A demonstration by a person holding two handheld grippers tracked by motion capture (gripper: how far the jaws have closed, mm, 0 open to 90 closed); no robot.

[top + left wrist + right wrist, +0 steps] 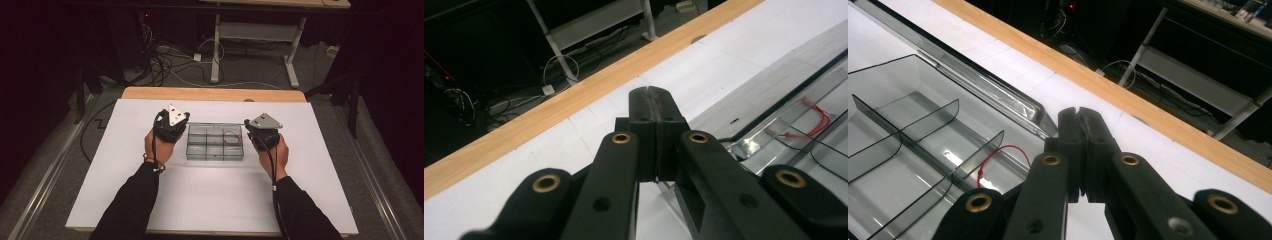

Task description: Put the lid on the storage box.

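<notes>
Two grippers flank a clear box [215, 142] at the middle of the high view, the left gripper [171, 125] just beside its left end and the right gripper [262, 132] just beside its right end, each held in a hand with a black sleeve coming up from the bottom edge. In the left gripper view the left gripper's [655, 107] jaws are pressed flat together with nothing between them, the box [789, 115] lying to the right of the frame. In the right gripper view the right gripper's [1082, 127] jaws are likewise closed and empty, the box [923, 145] filling the lower left. Dark dividers split the box into compartments, and a red wire [231, 137] lies in the upper right one in the high view; its lid lies open along the far side. The box rests on a white sheet [210, 200] that covers most of a wooden table [210, 93], whose bare edge shows as a strip along the top of the sheet. Beyond it, at the top of the frame, the room is dark: a grey floor [320, 75], loose cables [170, 62] at upper centre, and the white legs of a desk [260, 35] above them.
</notes>
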